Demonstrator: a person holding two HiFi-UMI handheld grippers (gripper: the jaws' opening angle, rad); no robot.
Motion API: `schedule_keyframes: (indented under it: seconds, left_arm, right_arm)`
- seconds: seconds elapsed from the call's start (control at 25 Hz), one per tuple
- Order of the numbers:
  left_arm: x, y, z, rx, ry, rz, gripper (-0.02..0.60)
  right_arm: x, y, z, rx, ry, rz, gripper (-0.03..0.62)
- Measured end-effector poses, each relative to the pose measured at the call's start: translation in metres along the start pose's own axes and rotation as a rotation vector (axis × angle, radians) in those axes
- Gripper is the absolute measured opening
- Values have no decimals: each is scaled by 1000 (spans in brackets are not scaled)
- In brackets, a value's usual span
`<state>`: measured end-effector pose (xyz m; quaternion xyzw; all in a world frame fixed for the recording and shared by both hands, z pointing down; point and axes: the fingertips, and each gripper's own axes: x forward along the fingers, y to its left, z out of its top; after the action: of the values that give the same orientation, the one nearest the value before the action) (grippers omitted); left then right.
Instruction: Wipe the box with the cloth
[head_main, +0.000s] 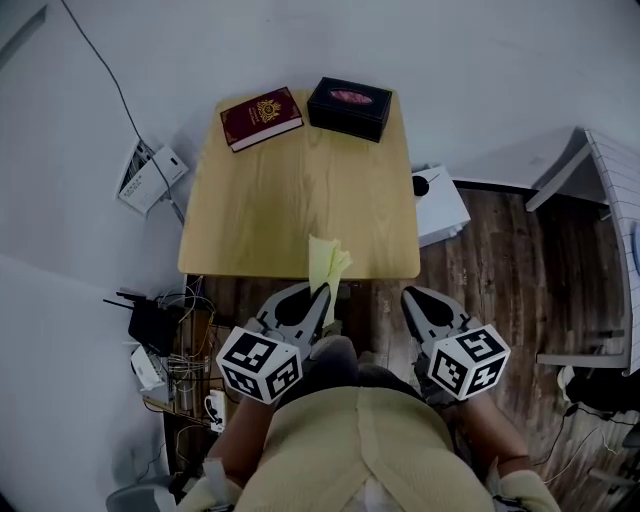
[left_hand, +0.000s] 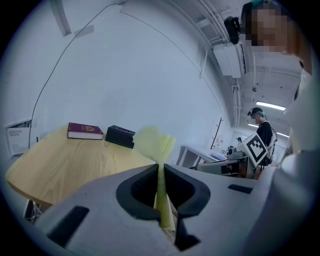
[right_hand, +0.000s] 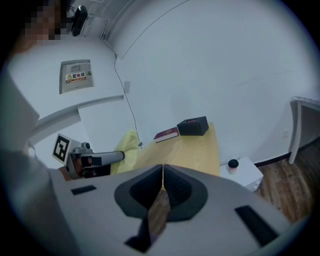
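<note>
Nearest the person, the left gripper (head_main: 322, 290) is clamped on a yellow cloth (head_main: 325, 262) that stands up from its tips at the near edge of the table (head_main: 300, 210). Just to its right, the right gripper (head_main: 412, 295) is closed with nothing between its jaws. To wipe well, I judge the grip must stay firm while the cloth is carried across, then laid flat on the box (head_main: 349, 108) and drawn along its top, with the empty gripper ready to steady it. The black box sits at the table's far edge, well apart from both grippers and slightly right of the cloth, with a red book (head_main: 261, 117) just to its left.
</note>
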<state>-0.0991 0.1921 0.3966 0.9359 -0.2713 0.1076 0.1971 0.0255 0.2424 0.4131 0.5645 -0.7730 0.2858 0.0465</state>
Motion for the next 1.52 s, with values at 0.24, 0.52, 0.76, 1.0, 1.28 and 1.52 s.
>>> schedule_keyframes:
  seconds: [0.24,0.52,0.76,1.0,1.28,1.52]
  left_arm:
    - [18,12,13,11,-1,-5,32]
    - [40,41,37,10,-14,-50,32]
    - [66,75,61,-13,-26,-81,32]
    - [85,101,79,9,-17,-148,32]
    - [107,136,101,9,-8,-167,32]
    - [123,151,113,60,17,-139,32]
  right_arm:
    - [14,-10,6,13,1,6,31]
    - [49,-15,35,-1,-14,-12,31]
    - [91,-21,67,-22,-23,-8,31]
    - [133,-22,94,-57,-20,-37,31]
    - [167,-24,123,-99,-45,-61,31]
    - [173,-39,148,-68,-88,-71,31]
